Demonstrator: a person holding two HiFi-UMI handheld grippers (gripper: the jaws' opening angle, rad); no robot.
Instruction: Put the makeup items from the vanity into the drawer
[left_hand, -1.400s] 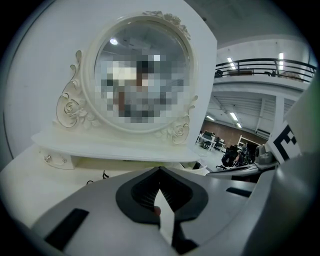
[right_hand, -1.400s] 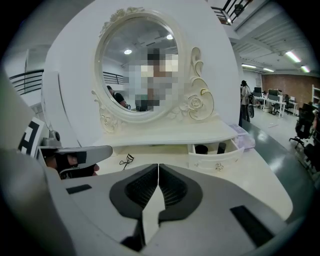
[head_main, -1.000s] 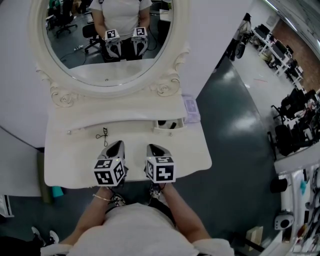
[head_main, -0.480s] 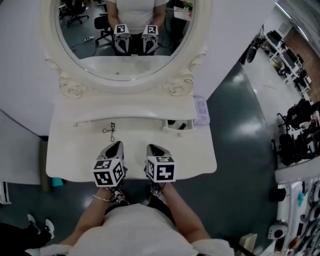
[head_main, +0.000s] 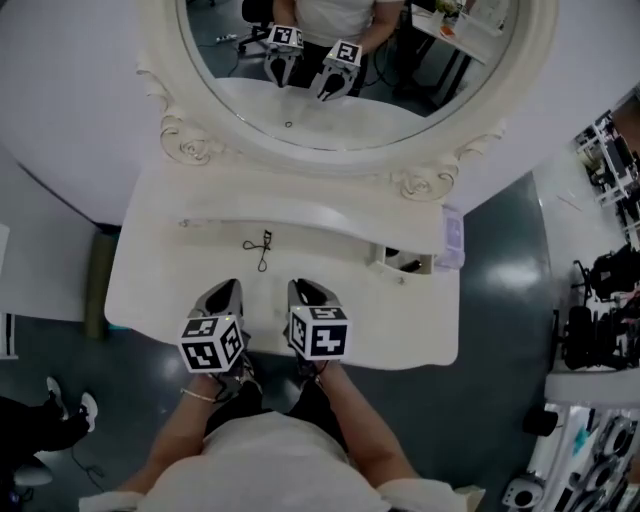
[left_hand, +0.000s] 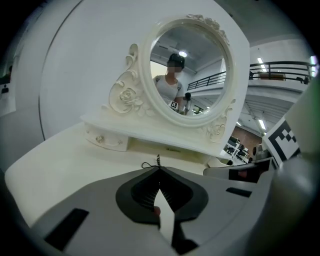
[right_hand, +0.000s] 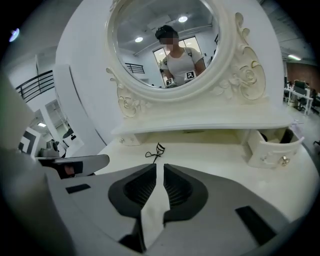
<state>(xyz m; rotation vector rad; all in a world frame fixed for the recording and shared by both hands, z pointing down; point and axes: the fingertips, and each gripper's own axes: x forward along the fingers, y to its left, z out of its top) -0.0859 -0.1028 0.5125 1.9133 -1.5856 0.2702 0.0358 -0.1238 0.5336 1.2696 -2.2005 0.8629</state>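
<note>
Open tabletop (head_main: 170, 300) up to eyelash curler (head_main: 260, 247), overhanging shelf (head_main: 300, 192) behind

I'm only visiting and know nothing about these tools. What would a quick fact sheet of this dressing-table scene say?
Furniture: white vanity with an oval mirror
On top: one eyelash curler, lying alone
Drawer: small drawer at the right, pulled open, dark things inside
Left gripper: jaws together, empty
Right gripper: jaws all but closed, nothing between
Position: both over the front edge, short of the curler
</note>
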